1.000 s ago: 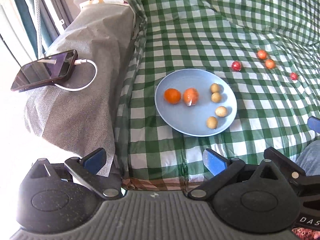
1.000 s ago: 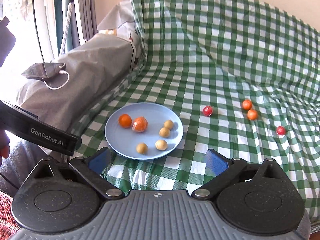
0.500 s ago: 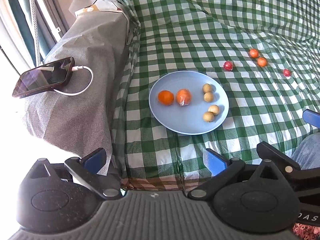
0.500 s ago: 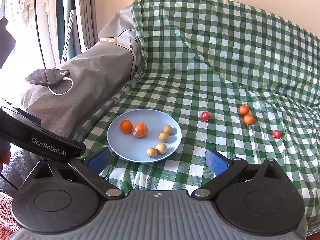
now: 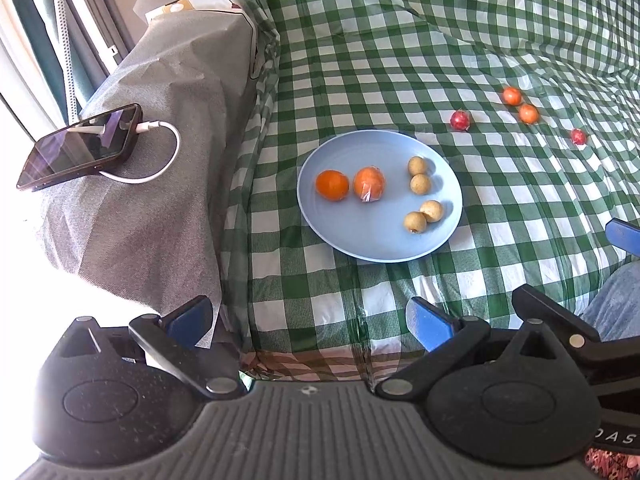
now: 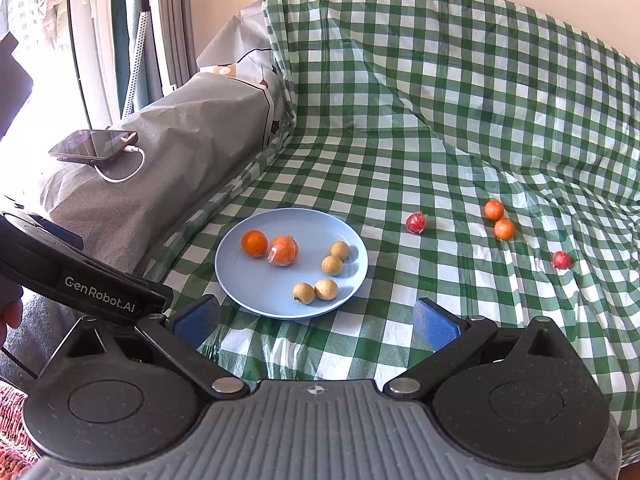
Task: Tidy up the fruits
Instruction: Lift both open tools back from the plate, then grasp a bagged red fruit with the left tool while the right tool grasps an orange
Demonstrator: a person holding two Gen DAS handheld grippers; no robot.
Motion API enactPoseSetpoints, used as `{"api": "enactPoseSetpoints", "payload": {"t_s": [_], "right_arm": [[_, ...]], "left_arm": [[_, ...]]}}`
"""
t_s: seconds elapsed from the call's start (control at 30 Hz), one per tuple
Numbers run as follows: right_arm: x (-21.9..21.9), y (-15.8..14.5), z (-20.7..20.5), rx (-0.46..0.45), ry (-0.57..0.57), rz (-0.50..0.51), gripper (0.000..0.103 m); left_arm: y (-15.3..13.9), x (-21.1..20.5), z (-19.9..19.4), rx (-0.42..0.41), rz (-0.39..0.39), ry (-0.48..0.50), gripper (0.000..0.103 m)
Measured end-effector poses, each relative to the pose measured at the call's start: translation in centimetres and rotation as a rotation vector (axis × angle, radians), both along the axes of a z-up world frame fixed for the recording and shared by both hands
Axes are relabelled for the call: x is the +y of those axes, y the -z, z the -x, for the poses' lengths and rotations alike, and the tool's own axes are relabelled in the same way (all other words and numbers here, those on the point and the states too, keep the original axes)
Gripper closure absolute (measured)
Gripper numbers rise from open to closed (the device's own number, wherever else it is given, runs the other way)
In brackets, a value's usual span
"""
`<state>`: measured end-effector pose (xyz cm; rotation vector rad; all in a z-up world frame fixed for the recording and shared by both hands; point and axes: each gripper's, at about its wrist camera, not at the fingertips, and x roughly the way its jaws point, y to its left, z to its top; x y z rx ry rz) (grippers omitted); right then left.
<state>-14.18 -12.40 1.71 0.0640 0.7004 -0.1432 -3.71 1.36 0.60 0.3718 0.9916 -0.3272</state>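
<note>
A light blue plate [image 5: 360,240] [image 6: 248,280] lies on the green checked cloth. It holds an orange [image 5: 332,185] [image 6: 254,243], a plastic-wrapped orange [image 5: 369,184] [image 6: 283,251] and several small tan fruits [image 5: 420,183] [image 6: 332,265]. Right of the plate, two red fruits [image 5: 461,120] [image 6: 416,223] and two small orange fruits [image 5: 528,113] [image 6: 504,229] sit loose on the cloth. My left gripper [image 5: 308,316] hangs open over the front edge of the seat, short of the plate. My right gripper [image 6: 316,316] is open too, just in front of the plate, and holds nothing.
A phone [image 5: 80,148] [image 6: 94,143] on a white charging cable rests on the grey-covered armrest at the left. The checked backrest [image 6: 480,80] rises behind the fruit. The left gripper's body [image 6: 80,284] crosses the right wrist view at lower left. A denim-clad leg [image 5: 616,308] shows at the right.
Both grippers have drawn back and tilted a little, so the plate sits slightly lower left in the views. The fruit has not moved and both grippers stay open.
</note>
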Motion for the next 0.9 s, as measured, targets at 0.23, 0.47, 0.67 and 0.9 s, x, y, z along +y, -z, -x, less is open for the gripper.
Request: {"api": "enactPoseSetpoints", "payload": {"t_s": [0.23,0.47,0.67,0.9], "right_arm": [[-0.6,0.4,-0.5,0.015,0.012,-0.023,0.001],[-1.7,1.0,-0.9,0.025,0.049,-0.051,0.001],[-4.2,1.5,-1.3,0.011,0.157,-0.076,0.001],[-9.3,2.5,-1.5,-0.002,0.306,-0.062,0.001]], "left_arm": [[0.3,-0.4,-0.4,0.012,-0.009,-0.001,0.000],[0.6,-1.4,-1.1,0.027,-0.022,0.006,0.000],[0.3,-3.6,-2.4,0.041,-0.003,0.021,0.000],[0.1,-9.5,-5.1,0.027,0.014,0.093,0.000]]}}
